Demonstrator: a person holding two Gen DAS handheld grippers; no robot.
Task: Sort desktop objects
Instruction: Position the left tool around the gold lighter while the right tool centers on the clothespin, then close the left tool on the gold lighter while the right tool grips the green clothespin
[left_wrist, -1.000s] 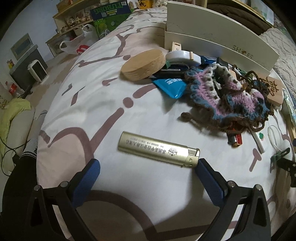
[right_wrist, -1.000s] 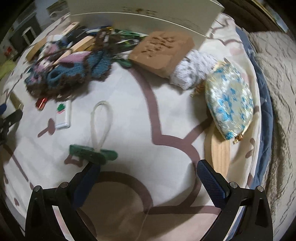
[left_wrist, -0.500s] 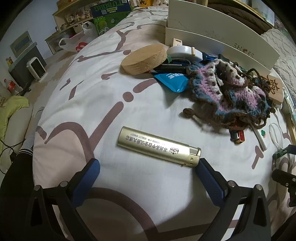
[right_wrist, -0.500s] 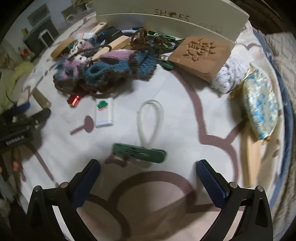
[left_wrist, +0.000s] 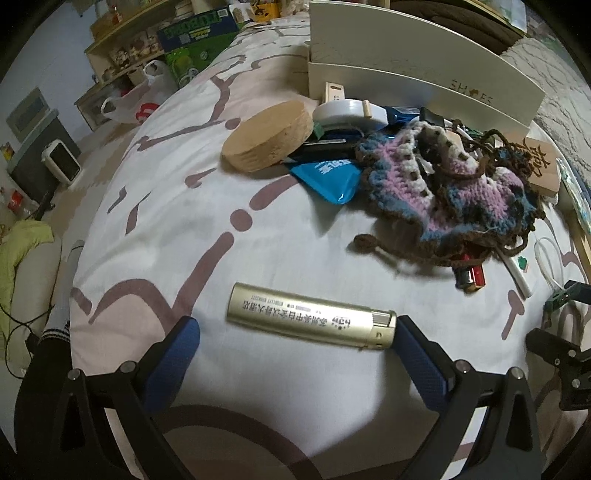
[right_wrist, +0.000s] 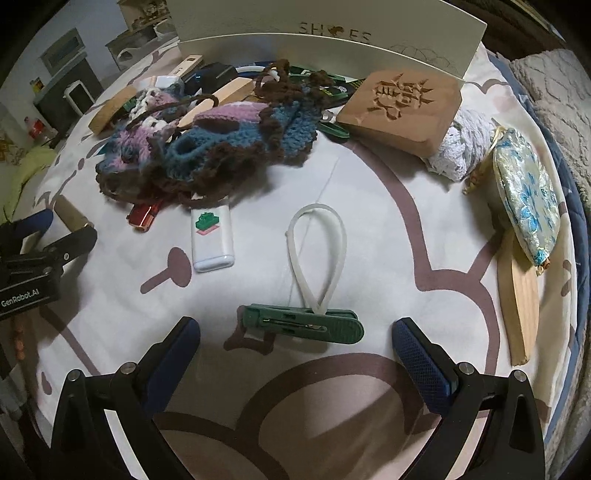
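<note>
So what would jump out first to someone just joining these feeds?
The gold lighter lying crosswise just ahead of the open left gripper, and the green clothespin between the open right gripper's fingertips. Behind both sprawls the crocheted pouch, before the white shoe box.

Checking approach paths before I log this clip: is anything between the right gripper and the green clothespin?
Nothing visible. The green clothespin lies on bare cloth just ahead of the open right gripper. The white loop attached to it extends away, beyond the pin.

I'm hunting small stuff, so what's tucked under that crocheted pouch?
A red lighter pokes out from under the crocheted pouch, and wooden sticks run beneath it; anything further under is hidden.
</note>
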